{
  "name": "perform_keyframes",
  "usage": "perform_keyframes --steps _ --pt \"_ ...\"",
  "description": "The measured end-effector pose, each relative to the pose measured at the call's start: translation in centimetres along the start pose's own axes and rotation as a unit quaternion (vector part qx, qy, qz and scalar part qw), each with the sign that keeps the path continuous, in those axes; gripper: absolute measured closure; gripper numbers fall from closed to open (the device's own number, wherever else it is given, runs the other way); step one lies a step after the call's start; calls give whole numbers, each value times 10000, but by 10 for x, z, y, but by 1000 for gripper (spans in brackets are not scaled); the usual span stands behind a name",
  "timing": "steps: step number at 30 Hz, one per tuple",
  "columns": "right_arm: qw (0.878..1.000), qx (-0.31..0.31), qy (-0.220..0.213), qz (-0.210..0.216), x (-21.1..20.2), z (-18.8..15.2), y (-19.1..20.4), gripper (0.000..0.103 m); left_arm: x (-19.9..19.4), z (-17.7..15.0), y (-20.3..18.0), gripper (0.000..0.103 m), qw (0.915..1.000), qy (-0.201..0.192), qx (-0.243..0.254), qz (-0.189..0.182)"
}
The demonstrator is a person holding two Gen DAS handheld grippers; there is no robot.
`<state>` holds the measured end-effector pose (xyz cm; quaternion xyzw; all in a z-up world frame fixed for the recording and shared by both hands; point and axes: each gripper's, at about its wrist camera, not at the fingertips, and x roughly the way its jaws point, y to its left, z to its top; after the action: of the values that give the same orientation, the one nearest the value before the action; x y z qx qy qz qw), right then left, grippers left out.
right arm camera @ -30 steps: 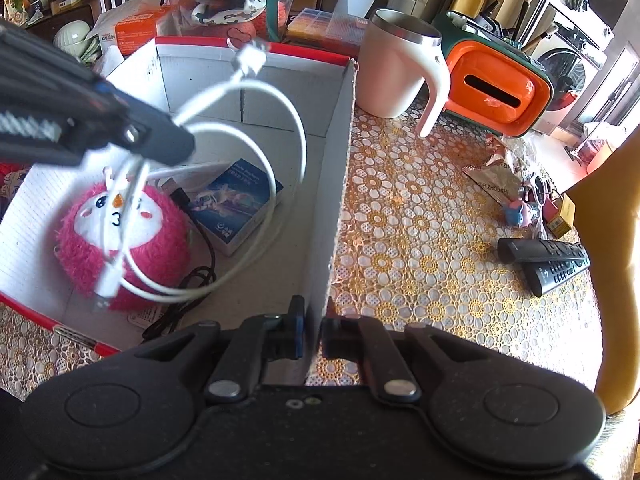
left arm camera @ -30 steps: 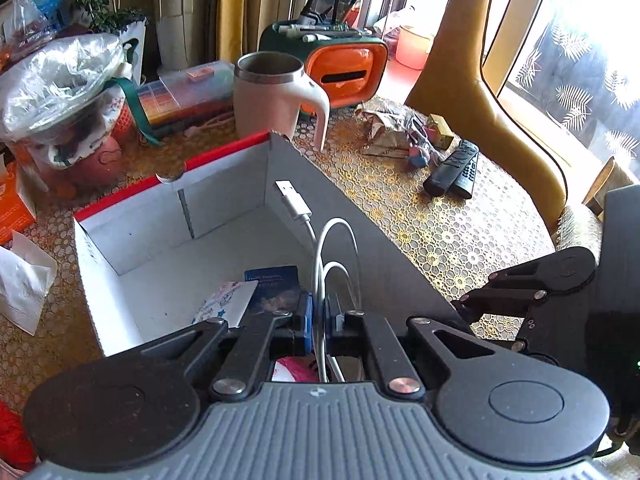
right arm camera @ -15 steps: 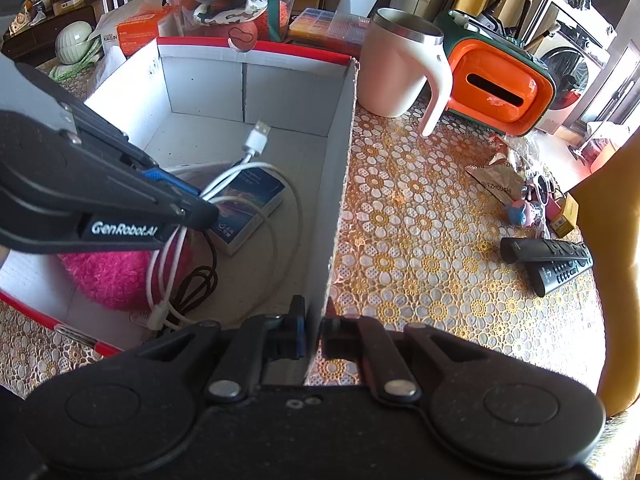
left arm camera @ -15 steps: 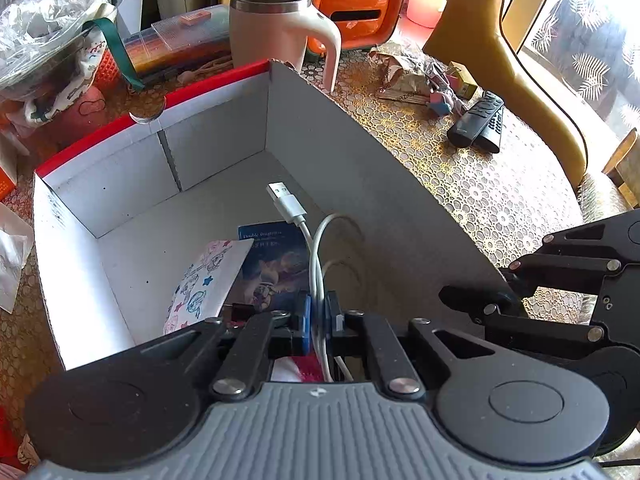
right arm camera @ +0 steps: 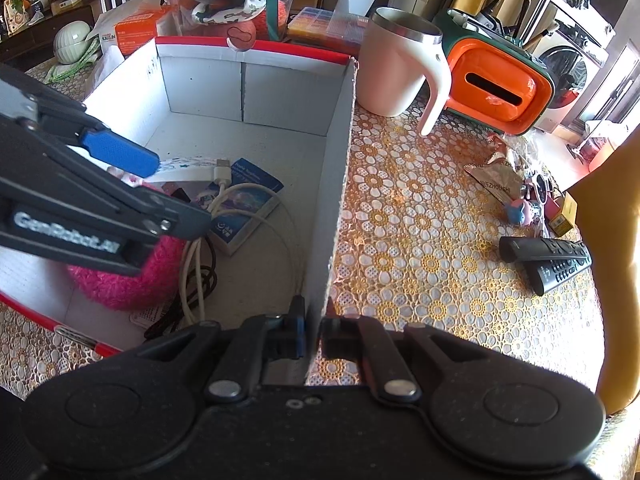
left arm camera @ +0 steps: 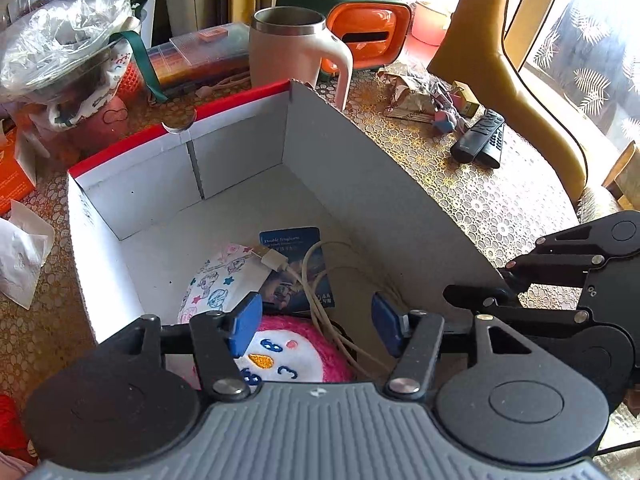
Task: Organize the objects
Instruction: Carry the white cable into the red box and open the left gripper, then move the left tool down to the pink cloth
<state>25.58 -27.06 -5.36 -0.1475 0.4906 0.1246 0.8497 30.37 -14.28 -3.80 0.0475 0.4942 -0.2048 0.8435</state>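
Note:
A white cardboard box (left arm camera: 360, 184) with a red rim stands on the table. Inside it lie a pink plush toy (left arm camera: 280, 360), a dark blue booklet (left arm camera: 296, 268), a patterned pouch (left arm camera: 216, 284) and a white USB cable (left arm camera: 316, 300), which rests loose across the toy and booklet. My left gripper (left arm camera: 316, 322) hovers over the toy inside the box; its jaws are opening and nothing is pressed between them. My right gripper (right arm camera: 314, 330) is shut on the box's right wall (right arm camera: 336, 168) near its front corner. A black cable (right arm camera: 200, 280) lies beside the toy.
A white mug (right arm camera: 396, 68) and an orange holder (right arm camera: 496, 88) stand behind the box. Two remotes (right arm camera: 548, 258), wrappers and small toys (right arm camera: 520, 210) lie on the lace-patterned table at the right. A bagged basket (left arm camera: 64, 60), an orange carton and a yellow chair (left arm camera: 500, 64) surround it.
The left gripper lowered the white cable into the box and then opened, letting it drop onto the toy and booklet. The right gripper has stayed clamped on the box wall.

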Motion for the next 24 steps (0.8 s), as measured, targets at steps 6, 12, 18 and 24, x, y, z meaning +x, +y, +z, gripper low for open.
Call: perform_keyframes --steps 6,12,18,24 --pt "10000 -2 -4 3 0 0 0 97 -32 -6 9 44 9998 -202 19 2" --pt "10000 13 1 -21 0 0 0 96 -67 -16 23 42 9994 -330 -32 52" --pt "10000 27 17 -51 0 1 0 96 -107 -34 46 34 9989 -429 -18 178" --pt "10000 17 23 -60 0 1 0 96 -147 -59 81 24 9972 -573 -141 466"
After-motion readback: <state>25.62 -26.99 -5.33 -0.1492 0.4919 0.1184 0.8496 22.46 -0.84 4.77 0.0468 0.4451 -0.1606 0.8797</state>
